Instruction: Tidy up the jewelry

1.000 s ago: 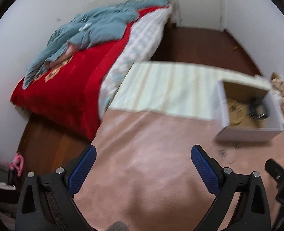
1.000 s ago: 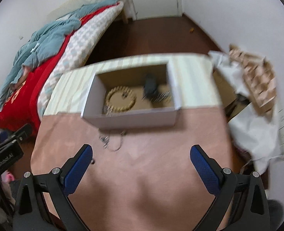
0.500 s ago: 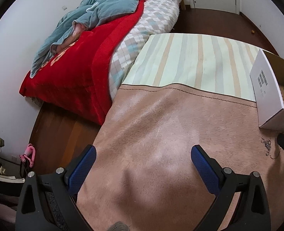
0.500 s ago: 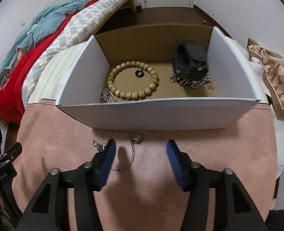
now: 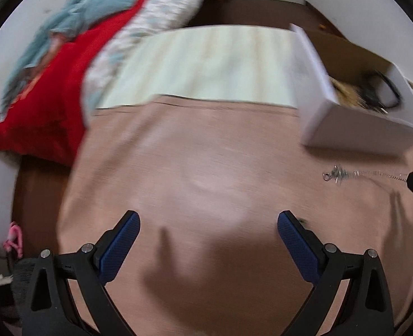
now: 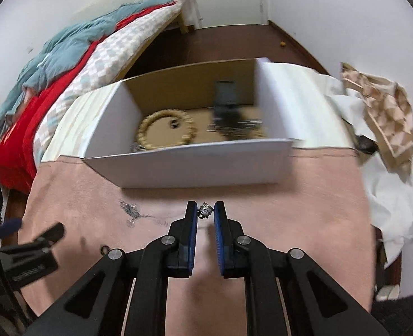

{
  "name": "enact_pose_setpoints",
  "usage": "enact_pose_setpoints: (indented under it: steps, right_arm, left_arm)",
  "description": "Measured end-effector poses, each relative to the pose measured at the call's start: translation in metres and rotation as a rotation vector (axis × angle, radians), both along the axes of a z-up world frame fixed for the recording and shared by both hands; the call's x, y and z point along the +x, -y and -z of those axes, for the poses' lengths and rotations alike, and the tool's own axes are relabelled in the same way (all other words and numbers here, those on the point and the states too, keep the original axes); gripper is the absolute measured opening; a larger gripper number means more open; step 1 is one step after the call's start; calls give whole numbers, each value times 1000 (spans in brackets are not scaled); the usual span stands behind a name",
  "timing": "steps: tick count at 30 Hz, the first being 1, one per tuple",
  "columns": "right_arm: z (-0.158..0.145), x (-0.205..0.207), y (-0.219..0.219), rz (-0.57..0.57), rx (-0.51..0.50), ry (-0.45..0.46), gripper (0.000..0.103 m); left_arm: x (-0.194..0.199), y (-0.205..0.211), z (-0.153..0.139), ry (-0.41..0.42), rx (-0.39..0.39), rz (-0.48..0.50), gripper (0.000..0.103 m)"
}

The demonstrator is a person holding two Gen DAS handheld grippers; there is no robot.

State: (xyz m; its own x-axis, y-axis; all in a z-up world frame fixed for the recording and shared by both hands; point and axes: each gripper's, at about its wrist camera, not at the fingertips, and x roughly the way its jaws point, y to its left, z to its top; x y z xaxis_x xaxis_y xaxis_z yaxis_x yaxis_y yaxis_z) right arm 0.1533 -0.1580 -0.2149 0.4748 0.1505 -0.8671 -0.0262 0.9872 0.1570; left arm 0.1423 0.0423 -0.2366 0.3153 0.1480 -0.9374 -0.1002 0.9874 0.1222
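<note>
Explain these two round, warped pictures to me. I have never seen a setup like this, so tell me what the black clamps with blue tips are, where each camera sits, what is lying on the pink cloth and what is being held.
No robot here: a person holds a two-finger clamp in each hand, each with a wide-angle camera that looks along its fingers, hence the round warping.

The left view shows the left gripper open above bare pink cloth, holding nothing. The right view shows the right gripper, whose jaws have just been closing, with a small silver bead on a silver chain between its tips. The rest of the chain trails away on the cloth.

Beyond it stands a white box that holds a wooden bead bracelet and a dark, blurred item with a metal chain. A bed lies behind.
</note>
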Motion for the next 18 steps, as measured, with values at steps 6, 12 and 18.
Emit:
enact_pose_setpoints:
  steps: [6,12,18]
  right_arm:
    - [-14,-27,53,109,1,-15,13]
    - [-11,-40,75,153,4,-30,13]
    - [-14,-41,71,145,5,-18,13]
  left_arm:
    - [-3,43,14,-39,-45,109,87]
    - [-8,61,10,-26,-77,158,30]
    - [-11,68,8,-20,-86,172,9]
